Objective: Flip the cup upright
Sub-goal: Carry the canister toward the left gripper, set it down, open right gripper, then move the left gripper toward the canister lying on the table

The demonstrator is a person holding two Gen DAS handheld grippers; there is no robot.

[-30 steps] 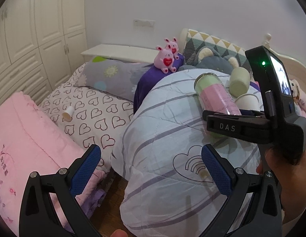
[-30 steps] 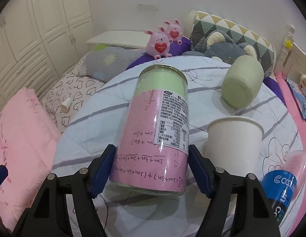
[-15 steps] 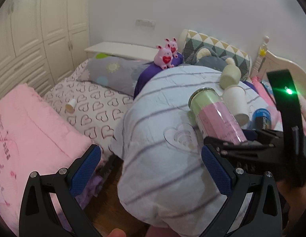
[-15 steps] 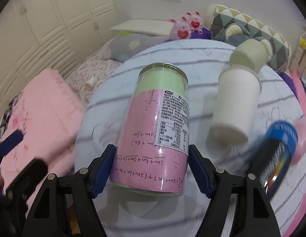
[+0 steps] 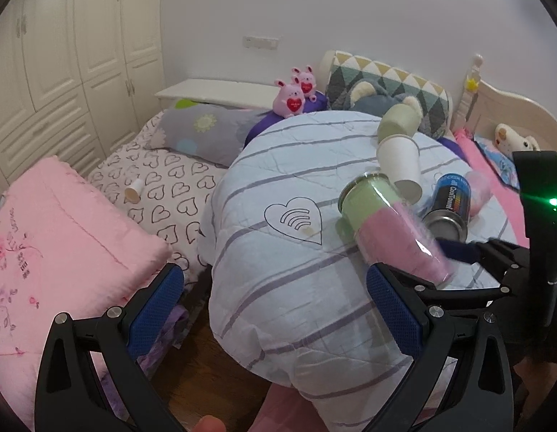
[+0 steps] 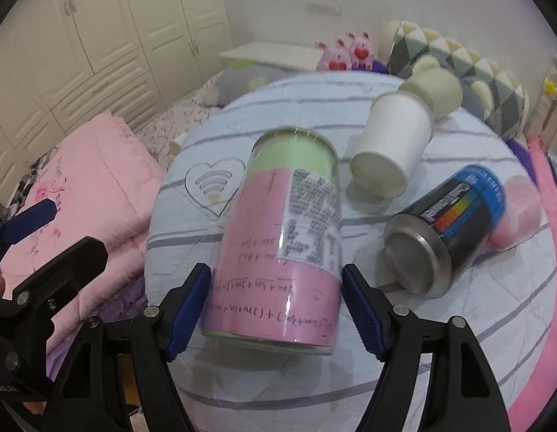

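My right gripper [image 6: 276,309] is shut on a tall clear cup with a pink and green sleeve [image 6: 282,237], held tilted above the striped quilt [image 6: 458,324]. The same pink-green cup [image 5: 390,230] and my right gripper [image 5: 444,262] show in the left wrist view at the right. A white paper cup [image 6: 395,145] lies on its side behind it, also seen in the left wrist view [image 5: 401,165]. My left gripper [image 5: 275,309] is open and empty, low at the quilt's near edge.
A blue and black can [image 6: 444,230] lies on its side at right with a pink cup [image 6: 519,212] behind it. A pale green roll [image 6: 435,93] lies by the pillows. A pink folded blanket [image 5: 55,237] lies left. Wardrobe doors [image 5: 62,54] stand at far left.
My right gripper has tilted and turned with the pink-green cup in it. The white cup, upright a second ago, and the can now appear lying over. My left gripper has drawn back.
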